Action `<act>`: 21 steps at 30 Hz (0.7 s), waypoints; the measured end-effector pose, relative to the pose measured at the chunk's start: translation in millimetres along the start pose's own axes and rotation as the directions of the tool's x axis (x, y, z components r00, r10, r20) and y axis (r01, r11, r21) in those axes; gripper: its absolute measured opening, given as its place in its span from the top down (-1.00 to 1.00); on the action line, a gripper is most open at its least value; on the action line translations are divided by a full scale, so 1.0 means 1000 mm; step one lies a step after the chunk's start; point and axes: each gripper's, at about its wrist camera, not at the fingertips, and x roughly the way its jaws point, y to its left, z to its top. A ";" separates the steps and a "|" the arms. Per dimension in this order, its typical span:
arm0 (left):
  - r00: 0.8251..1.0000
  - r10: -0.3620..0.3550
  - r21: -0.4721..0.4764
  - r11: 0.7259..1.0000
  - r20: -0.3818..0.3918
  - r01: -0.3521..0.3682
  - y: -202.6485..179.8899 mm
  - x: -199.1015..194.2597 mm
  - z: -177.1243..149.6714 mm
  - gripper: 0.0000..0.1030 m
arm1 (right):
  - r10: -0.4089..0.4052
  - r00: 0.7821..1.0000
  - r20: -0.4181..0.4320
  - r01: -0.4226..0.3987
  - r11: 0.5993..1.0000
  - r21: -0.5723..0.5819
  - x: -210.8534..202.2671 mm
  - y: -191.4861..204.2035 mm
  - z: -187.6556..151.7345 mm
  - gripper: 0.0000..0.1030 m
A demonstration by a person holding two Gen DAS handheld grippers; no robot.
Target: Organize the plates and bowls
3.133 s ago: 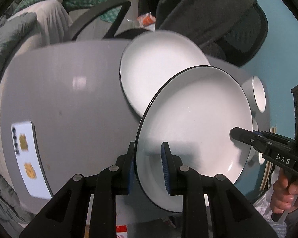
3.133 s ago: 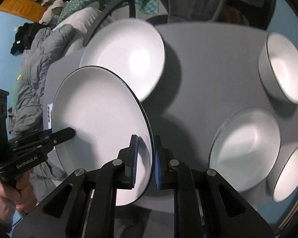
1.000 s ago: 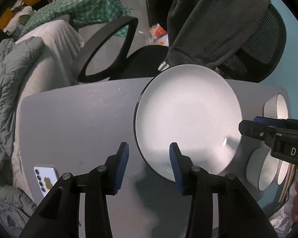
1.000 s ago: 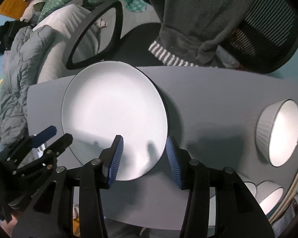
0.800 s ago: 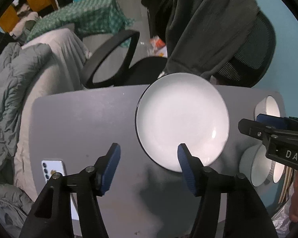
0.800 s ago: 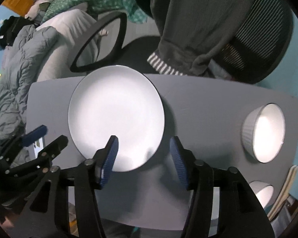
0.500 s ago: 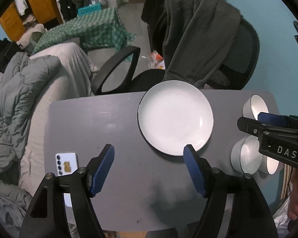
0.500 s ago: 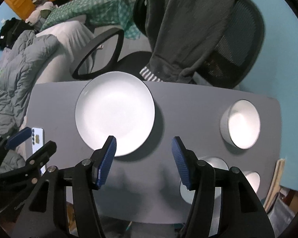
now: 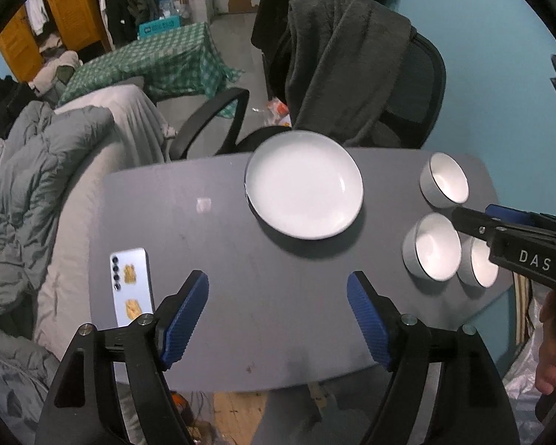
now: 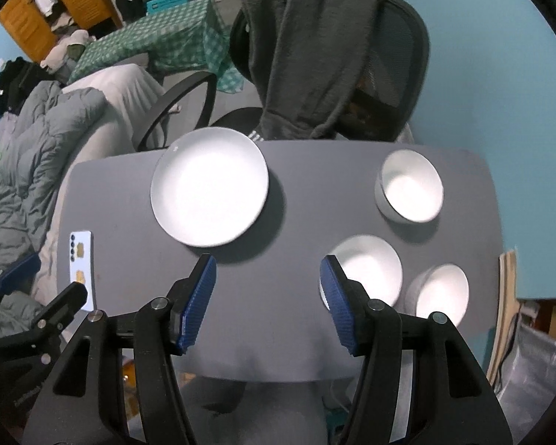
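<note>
Plates (image 9: 303,184) sit stacked at the far middle of the grey desk (image 9: 241,259), the top one white with a dark rim and a second rim just showing beneath its left edge; the same stack appears in the right wrist view (image 10: 209,186). Three white bowls stand to the right of it: a far bowl (image 9: 444,180) by the back edge, a middle bowl (image 9: 432,246) nearer, and a near bowl (image 9: 480,263) just beside that one, close to the desk's right edge. In the right wrist view these three are the far bowl (image 10: 409,185), the middle bowl (image 10: 367,269) and the near bowl (image 10: 441,293). A phone (image 9: 131,285) lies face down near the desk's left edge, well apart from the dishes. The left gripper (image 9: 278,319) hangs above the desk's near side, its blue pads wide apart and opening, with nothing between them. The right gripper (image 10: 268,302) likewise points down at the desk with its pads spread and nothing held; its right pad overlaps the middle bowl in view without touching it. A hand (image 9: 554,341) grips the right gripper's handle at the edge of the left wrist view. Behind the desk stands an office chair (image 10: 385,55) draped with a dark grey garment (image 10: 307,44), and a bed with grey quilts (image 9: 22,170) lies to the left.
</note>
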 end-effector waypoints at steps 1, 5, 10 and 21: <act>1.000 -0.015 -0.001 1.000 -0.008 0.015 0.000 0.000 -0.004 -0.53 | -0.006 1.000 0.000 0.006 1.000 0.001 -0.002 -0.001 -0.002 -0.12; 0.998 -0.040 0.015 0.999 -0.039 0.040 -0.007 -0.001 -0.017 -0.53 | -0.028 1.000 -0.001 0.028 0.999 0.025 -0.011 -0.008 -0.019 -0.12; 0.996 -0.065 0.059 0.996 -0.065 0.069 -0.021 -0.004 -0.032 -0.53 | -0.049 0.999 -0.015 0.050 0.996 0.071 -0.020 -0.022 -0.037 -0.12; 0.992 -0.101 0.163 0.980 -0.080 0.113 -0.066 -0.007 -0.028 -0.53 | -0.079 0.997 -0.012 0.080 0.985 0.151 -0.035 -0.059 -0.055 -0.12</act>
